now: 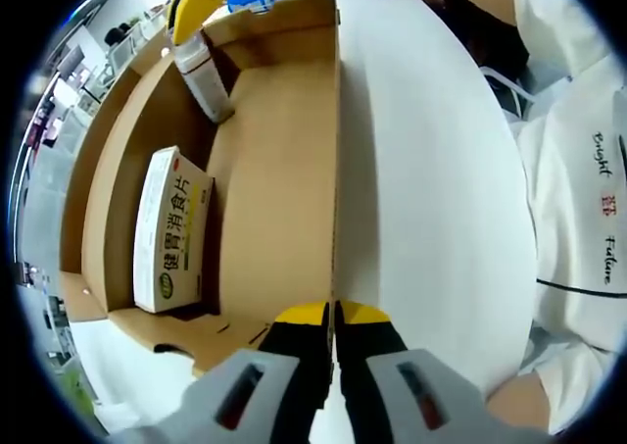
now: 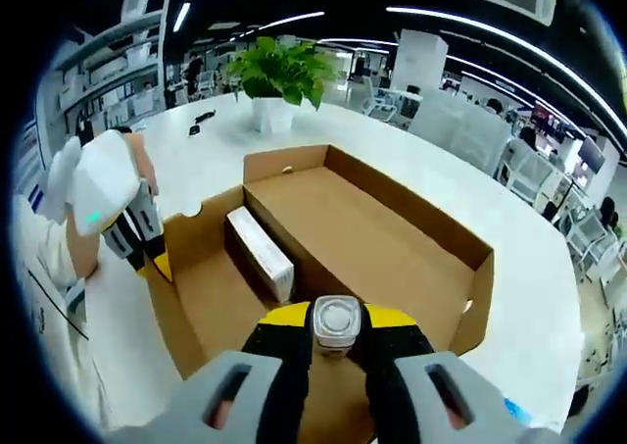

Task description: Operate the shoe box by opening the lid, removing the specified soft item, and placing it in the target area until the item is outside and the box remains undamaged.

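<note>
Both grip: left gripper [image 1: 333, 319] pinches the shoe box [image 1: 294, 150] wall, right gripper [image 2: 337, 328] clamps a small bottle [image 2: 336, 321].

Left gripper [image 1: 333, 317] clamped shut on a thin edge, right gripper [image 2: 336, 328] closed around a small object.

The left gripper view sits low at one end of the open brown cardboard shoe box [image 1: 274, 170], very near, looking along the box's side wall, which runs straight ahead from between its jaws; the round white table [image 1: 431, 189] spreads to the right of that wall. The right gripper view hovers higher over the opposite end, facing down and forward across the box [image 2: 362, 238] toward a green potted plant [image 2: 279, 76] beyond. Both share the box interior and the white rectangular carton [image 1: 171, 230] [image 2: 263, 251] lying inside.
</note>
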Tool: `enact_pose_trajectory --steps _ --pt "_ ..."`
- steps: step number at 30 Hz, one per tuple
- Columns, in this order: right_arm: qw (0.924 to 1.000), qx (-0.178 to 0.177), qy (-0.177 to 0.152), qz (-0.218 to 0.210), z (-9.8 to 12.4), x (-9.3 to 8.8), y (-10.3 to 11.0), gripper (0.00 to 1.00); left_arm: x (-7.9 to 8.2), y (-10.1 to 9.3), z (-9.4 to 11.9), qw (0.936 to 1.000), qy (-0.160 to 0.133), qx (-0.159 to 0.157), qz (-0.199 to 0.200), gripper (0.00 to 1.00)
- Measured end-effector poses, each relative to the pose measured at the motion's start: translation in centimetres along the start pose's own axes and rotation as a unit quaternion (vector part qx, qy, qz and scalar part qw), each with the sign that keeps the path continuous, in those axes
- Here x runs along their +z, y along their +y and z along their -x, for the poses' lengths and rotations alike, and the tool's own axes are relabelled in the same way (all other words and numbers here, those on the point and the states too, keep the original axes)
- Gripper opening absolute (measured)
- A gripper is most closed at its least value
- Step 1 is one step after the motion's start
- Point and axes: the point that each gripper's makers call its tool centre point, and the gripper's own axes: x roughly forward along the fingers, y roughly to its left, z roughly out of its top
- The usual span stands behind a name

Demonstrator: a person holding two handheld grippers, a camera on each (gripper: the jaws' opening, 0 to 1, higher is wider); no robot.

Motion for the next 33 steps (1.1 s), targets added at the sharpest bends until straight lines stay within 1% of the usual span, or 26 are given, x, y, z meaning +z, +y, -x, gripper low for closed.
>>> enact_pose_trajectory --steps 2,3,4,6,7,8,9,10,13,16,18,22,24,27,29,31,33 --pt "0.9991 -0.016 -0.037 -0.015 -0.1 0.2 -0.2 0.18 0.0 0.0 0.0 1.0 0.0 0.0 0.0 0.02" --pt "0.9985 -0.02 -0.049 -0.017 -0.2 0.3 -0.3 0.18 0.0 0.0 0.0 1.0 0.001 0.0 0.0 0.02" --pt "0.9968 -0.031 -0.071 -0.017 -0.4 0.5 -0.4 0.18 0.0 0.0 0.0 1.0 0.001 0.0 0.0 0.02" --pt "0.9951 -0.038 -0.088 -0.026 -0.5 0.6 -0.5 0.18 0.0 0.0 0.0 1.0 0.001 0.0 0.001 0.02" --pt "0.994 -0.041 -0.099 -0.021 -0.6 0.7 -0.4 0.18 0.0 0.0 0.0 1.0 0.001 0.0 0.001 0.02" --pt "0.9934 -0.047 -0.102 -0.023 -0.7 0.7 -0.5 0.18 0.0 0.0 0.0 1.0 0.001 0.0 0.001 0.02" --pt "0.9916 -0.057 -0.112 -0.033 -0.7 0.8 -0.7 0.18 0.0 0.0 0.0 1.0 0.001 0.0 0.001 0.02" --pt "0.99 -0.057 -0.124 -0.035 -0.9 1.0 -0.6 0.18 0.0 0.0 0.0 1.0 0.001 0.0 0.001 0.02" --pt "0.9856 -0.076 -0.143 -0.05 -1.1 1.1 -0.9 0.18 0.0 0.0 0.0 1.0 0.001 0.0 0.002 0.02" --pt "0.9818 -0.092 -0.152 -0.067 -1.2 1.2 -1.4 0.18 0.0 0.0 0.0 1.0 0.001 0.0 0.001 0.02" --pt "0.9802 -0.094 -0.156 -0.077 -1.3 1.2 -1.3 0.18 0.0 0.0 0.0 1.0 0.001 0.0 0.002 0.02" --pt "0.9764 -0.116 -0.161 -0.086 -1.3 1.2 -1.4 0.19 0.0 0.0 -0.1 1.0 0.002 0.001 0.002 0.02" --pt "0.9739 -0.128 -0.164 -0.092 -1.1 1.1 -1.5 0.19 -0.1 0.0 -0.1 1.0 0.003 0.001 0.003 0.02" --pt "0.9716 -0.144 -0.16 -0.098 -0.5 0.5 -1.5 0.19 -0.1 0.0 -0.1 1.0 0.002 0.001 0.002 0.02" --pt "0.9713 -0.144 -0.157 -0.106 -0.4 0.2 -1.5 0.19 0.0 0.0 0.0 1.0 0.002 0.0 0.003 0.02" --pt "0.9703 -0.136 -0.156 -0.126 -0.4 0.0 -1.3 0.19 0.0 0.0 -0.1 1.0 0.003 0.0 0.003 0.02" --pt "0.9703 -0.136 -0.156 -0.125 -0.4 -0.1 -1.3 0.19 0.0 0.0 -0.1 1.0 0.003 0.001 0.003 0.02"
